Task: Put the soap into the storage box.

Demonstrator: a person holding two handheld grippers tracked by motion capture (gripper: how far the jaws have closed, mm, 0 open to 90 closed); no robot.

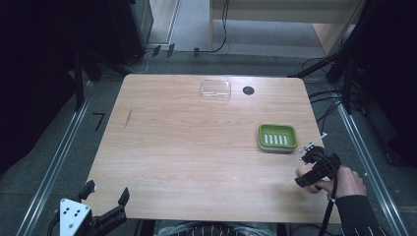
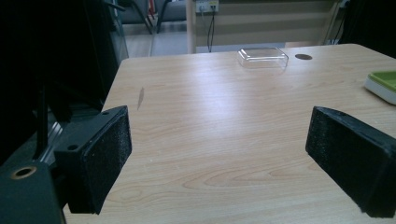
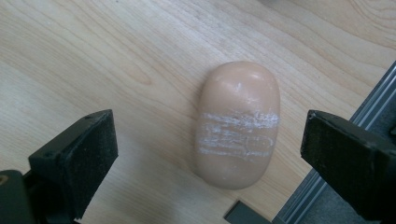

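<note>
On pale wooden counter (image 1: 196,147), near its right front edge: tan oval soap bar (image 3: 237,123).
Right gripper (image 3: 205,154) poised above soap, fingers spread wide; left gripper (image 2: 219,154) at front left corner, fingers spread too.

Wooden table (image 1: 196,147): soap (image 3: 237,123), green dish (image 1: 278,137), clear lid (image 1: 215,90)

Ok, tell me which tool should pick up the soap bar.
Right. The right tool hangs open right over the soap bar, one jaw on each side, near the green soap dish. The left tool is open at the table's opposite near corner.
</note>
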